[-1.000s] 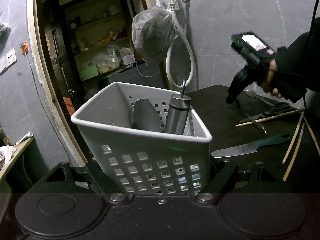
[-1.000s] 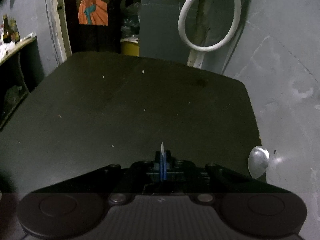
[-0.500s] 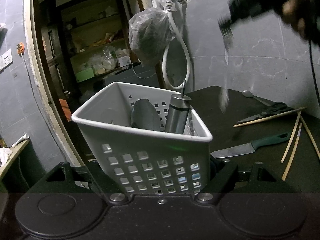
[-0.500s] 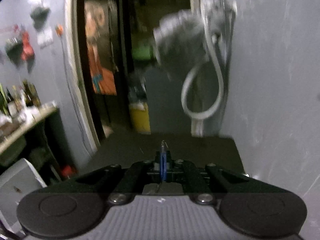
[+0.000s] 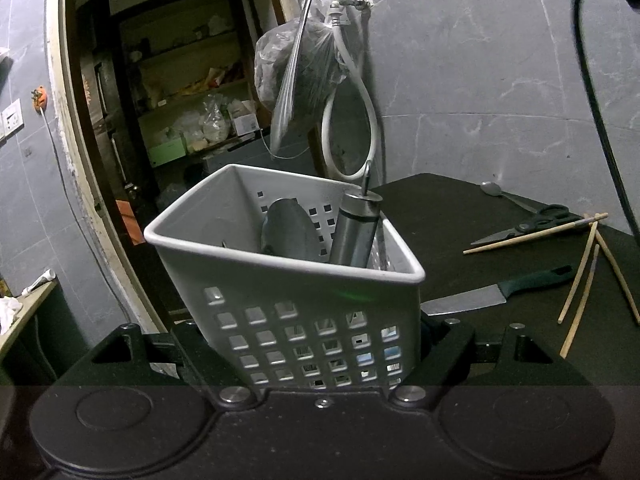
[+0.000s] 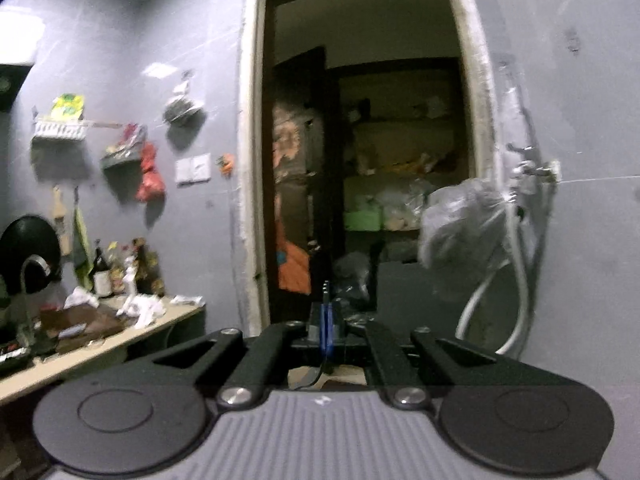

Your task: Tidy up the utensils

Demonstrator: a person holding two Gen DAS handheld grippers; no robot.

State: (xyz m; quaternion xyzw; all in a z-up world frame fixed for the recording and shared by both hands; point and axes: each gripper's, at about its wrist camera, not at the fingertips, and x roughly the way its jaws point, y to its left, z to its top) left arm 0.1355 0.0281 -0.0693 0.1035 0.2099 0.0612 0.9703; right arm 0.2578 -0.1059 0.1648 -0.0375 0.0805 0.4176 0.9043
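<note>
Left wrist view: the light, stiff white basket (image 5: 288, 280) is clamped by the left gripper (image 5: 320, 344) at its near wall, while a thin, slippery metal utensil (image 6: 326, 292) is pinched in the pressed-together right gripper (image 6: 326, 320), best held mid-handle.

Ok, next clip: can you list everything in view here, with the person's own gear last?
basket: one, white, perforated, clamped in the left tongs
steel cylinder: one, silver, upright in the basket
round utensil: one, dark grey, in the basket
knife: one, green handle, on the table
scissors: one, black, on the table
spoon: one, silver, on the table by the wall
chopsticks: four, wooden, scattered on the table
bag: one, clear, hanging at the tap
hose: one, white, looped below the tap
left tongs: black, shut on the basket
right tongs: black, shut on a thin metal utensil
</note>
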